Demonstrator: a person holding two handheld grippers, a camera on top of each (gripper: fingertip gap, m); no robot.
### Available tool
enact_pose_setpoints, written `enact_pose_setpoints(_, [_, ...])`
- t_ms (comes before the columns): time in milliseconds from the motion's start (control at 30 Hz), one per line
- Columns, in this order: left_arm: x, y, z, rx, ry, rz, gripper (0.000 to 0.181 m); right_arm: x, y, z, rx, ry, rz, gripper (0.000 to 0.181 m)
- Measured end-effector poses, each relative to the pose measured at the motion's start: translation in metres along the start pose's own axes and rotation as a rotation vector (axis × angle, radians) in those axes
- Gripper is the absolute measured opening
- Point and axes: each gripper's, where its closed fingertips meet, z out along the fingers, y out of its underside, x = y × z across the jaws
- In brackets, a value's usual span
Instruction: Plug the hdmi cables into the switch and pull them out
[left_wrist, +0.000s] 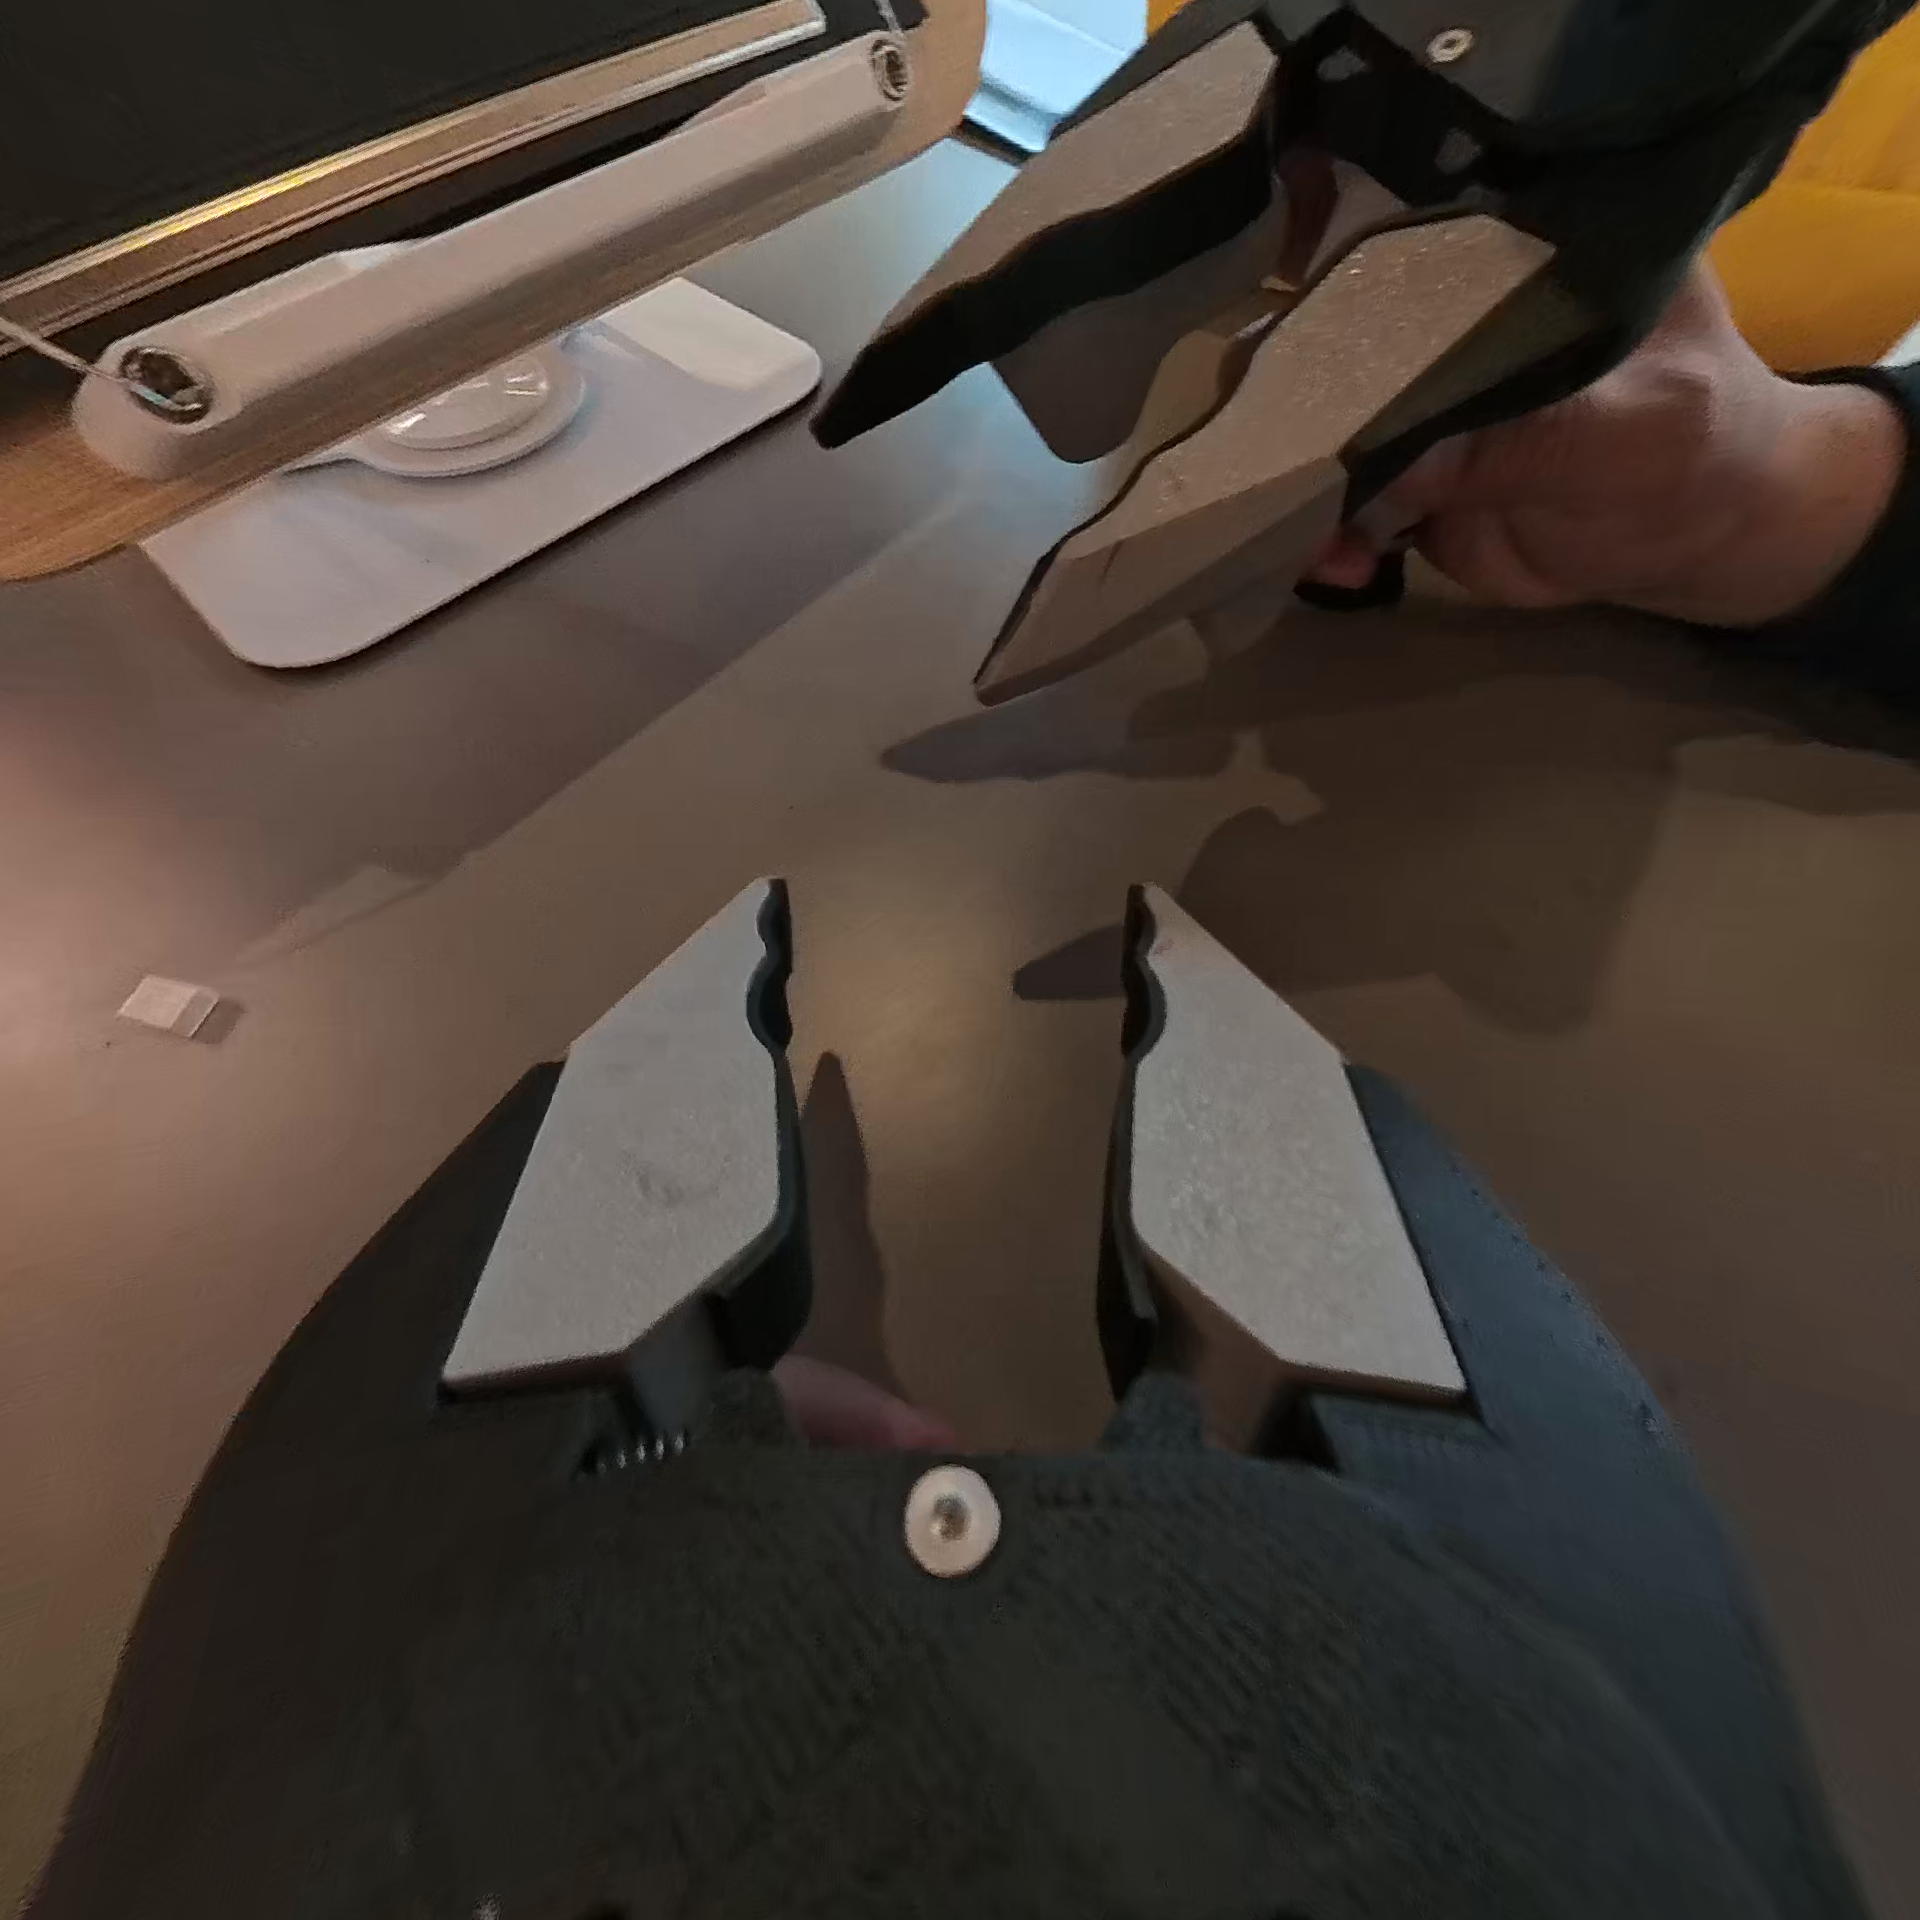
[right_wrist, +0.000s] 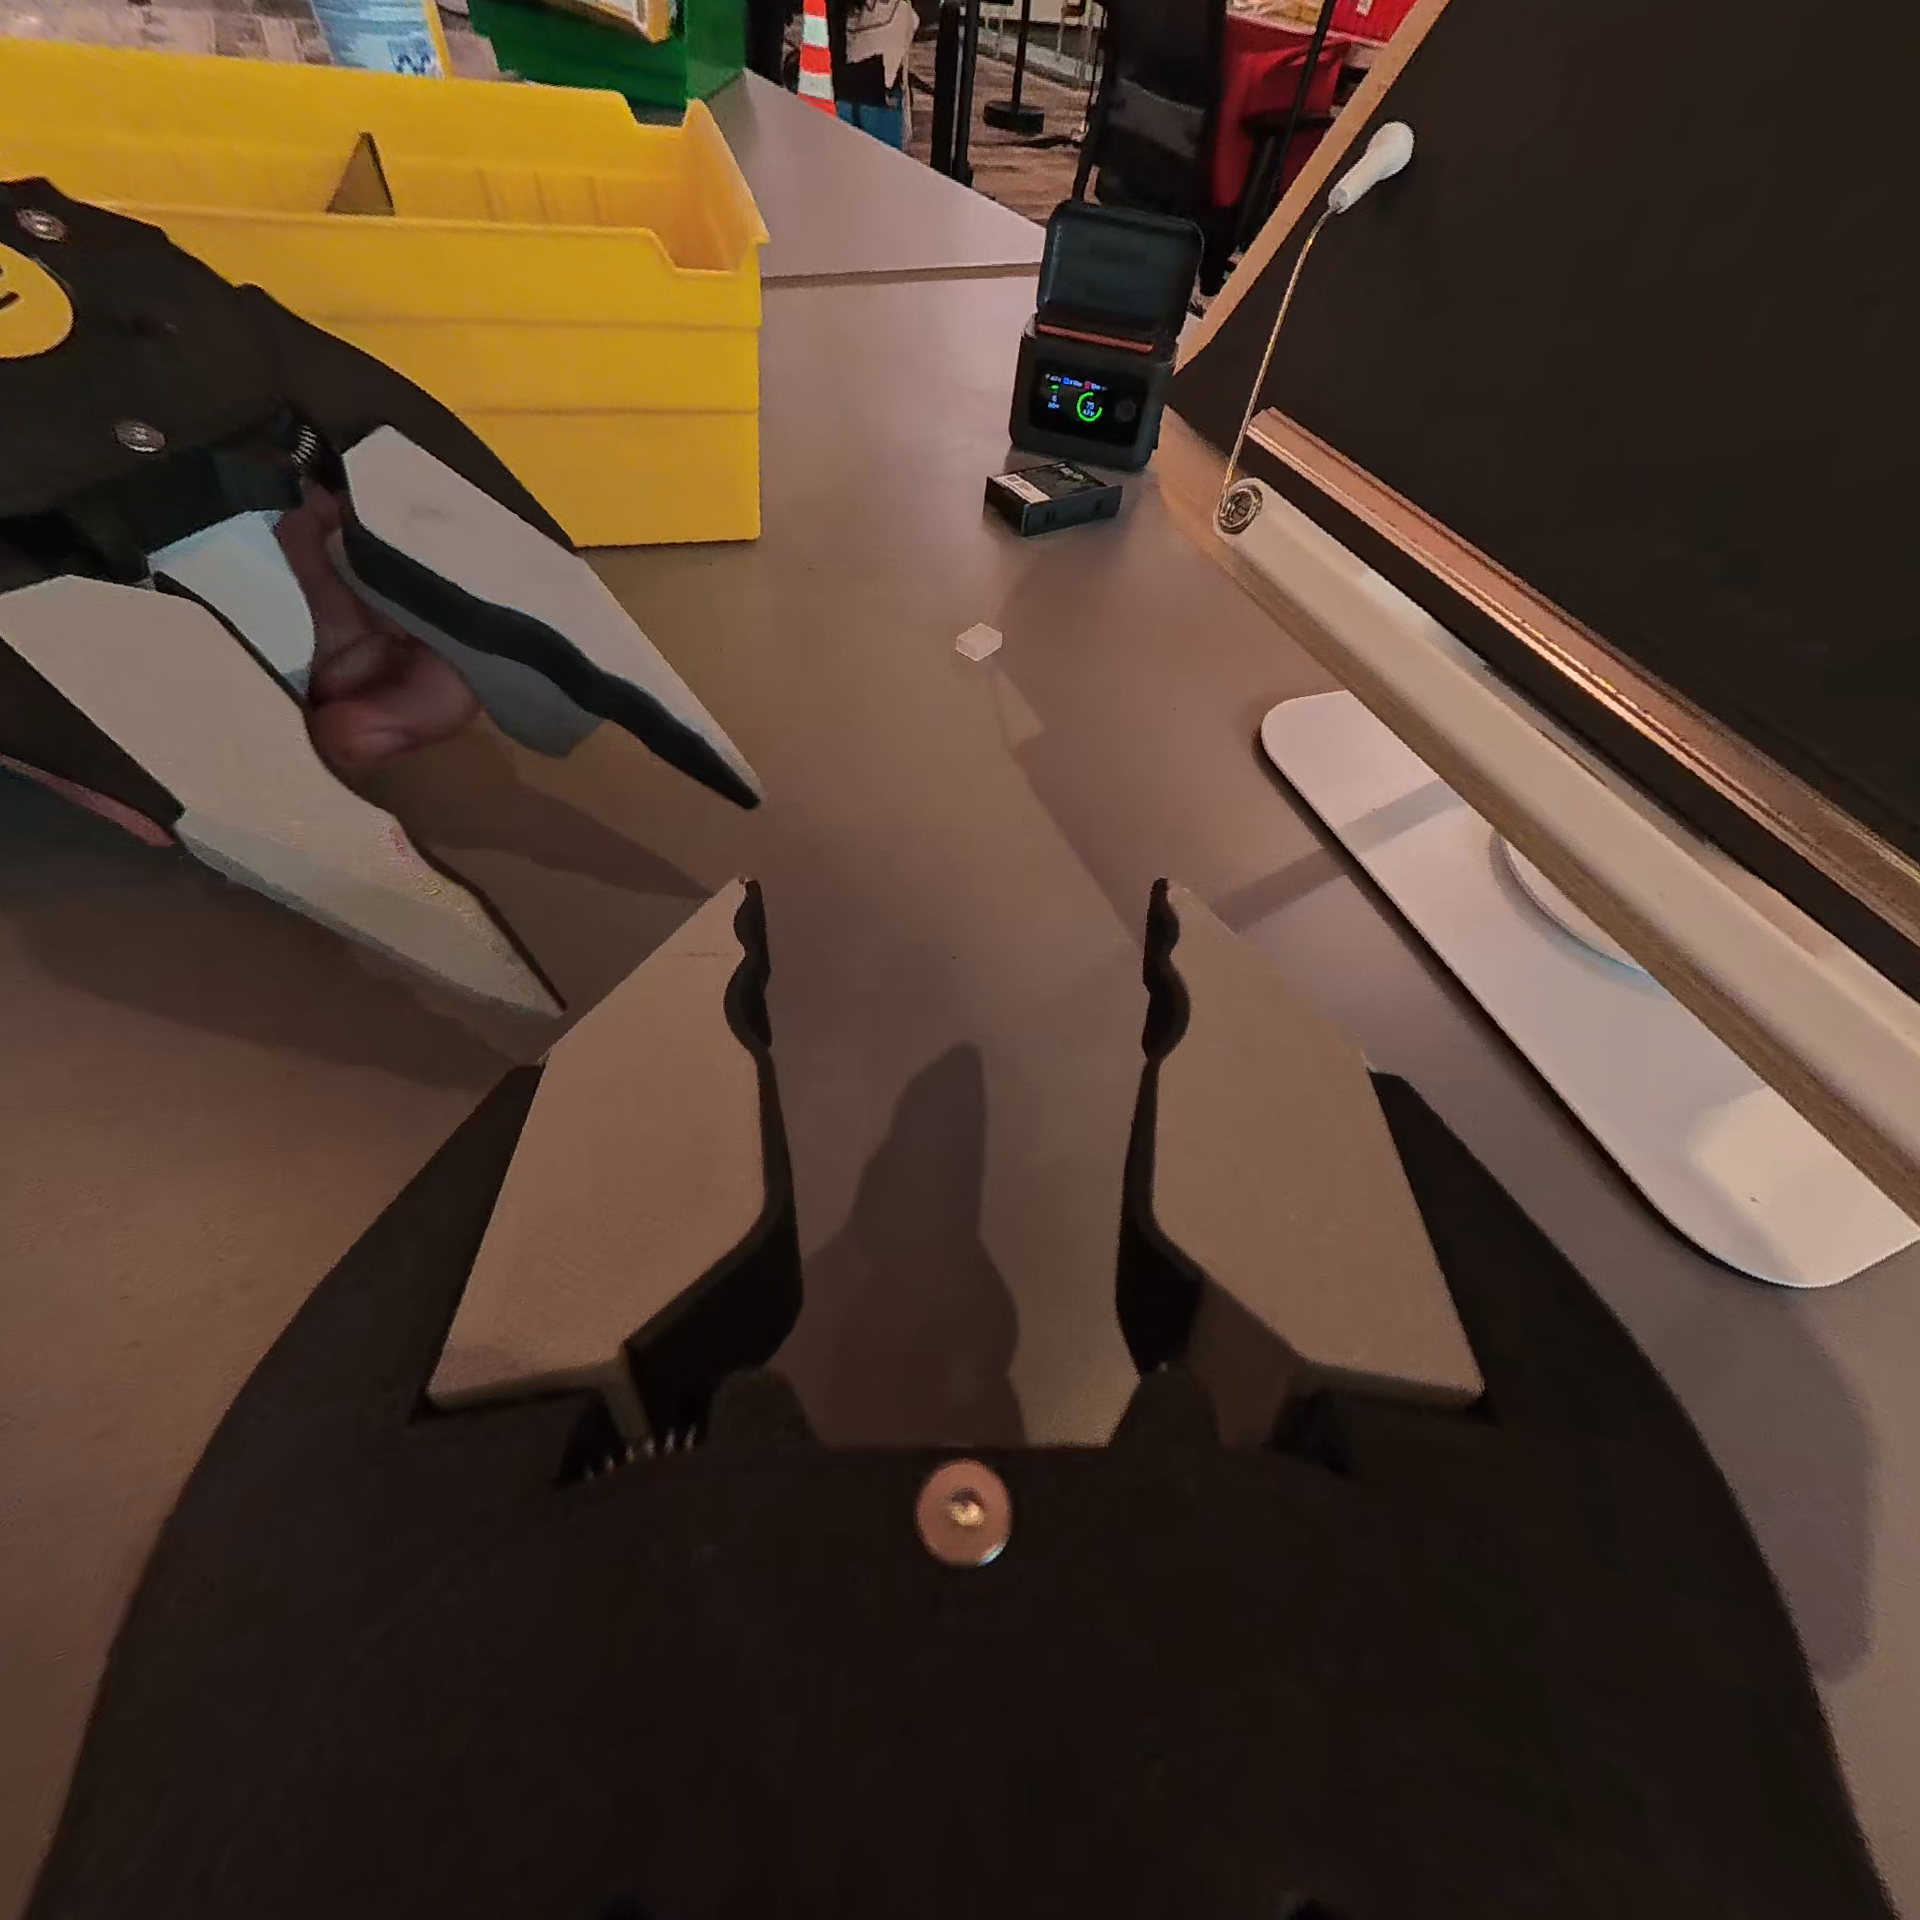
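No HDMI cable or switch shows in either view. My left gripper (left_wrist: 958, 904) is open and empty, low over the grey-brown table (left_wrist: 935, 790). My right gripper (right_wrist: 954, 894) is open and empty too, just above the table (right_wrist: 914, 727). The two grippers point toward each other, tips apart. The right gripper also shows in the left wrist view (left_wrist: 909, 561) at the upper right, held by a hand (left_wrist: 1610, 499). The left gripper shows at the left of the right wrist view (right_wrist: 655, 904).
A black panel (right_wrist: 1662, 416) on a white stand base (right_wrist: 1558, 987) (left_wrist: 499, 499) borders one side. A yellow bin (right_wrist: 468, 312), a dark case with a lit screen (right_wrist: 1091, 395) and a small black box (right_wrist: 1049, 499) stand farther off. A small clear piece (right_wrist: 977, 641) (left_wrist: 171, 1006) lies on the table.
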Motion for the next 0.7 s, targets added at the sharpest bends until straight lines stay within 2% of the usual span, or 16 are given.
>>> enact_pose_setpoints(100, [0.007, -0.003, -0.015, -0.003, -0.055, -0.024, 0.066, 0.002, 0.003, -0.002, -0.001, 0.011, 0.020, 0.071])
enact_pose_setpoints(233, [0.000, -0.024, -0.068, 0.014, -0.121, -0.066, 0.073, 0.004, 0.009, -0.003, -0.021, 0.016, 0.045, 0.070])
enact_pose_setpoints(333, [-0.044, -0.045, -0.129, -0.019, -0.255, -0.111, 0.078, 0.004, 0.009, -0.003, -0.023, 0.016, 0.047, 0.070])
enact_pose_setpoints(400, [-0.096, -0.047, -0.170, -0.092, -0.422, -0.116, 0.079, 0.004, 0.009, -0.003, -0.027, 0.015, 0.045, 0.069])
enact_pose_setpoints(467, [-0.151, -0.033, -0.203, -0.194, -0.540, -0.176, 0.078, 0.003, 0.010, -0.003, -0.033, 0.010, 0.046, 0.069])
enact_pose_setpoints(533, [-0.199, -0.006, -0.221, -0.303, -0.593, -0.323, 0.077, 0.001, 0.010, -0.003, -0.035, 0.005, 0.048, 0.068])
enact_pose_setpoints(600, [-0.236, 0.026, -0.227, -0.389, -0.627, -0.489, 0.076, -0.001, 0.009, -0.003, -0.033, -0.002, 0.052, 0.067])
enact_pose_setpoints(700, [-0.263, 0.069, -0.218, -0.513, -0.639, -0.625, 0.070, -0.004, 0.009, -0.003, -0.037, -0.014, 0.048, 0.067])
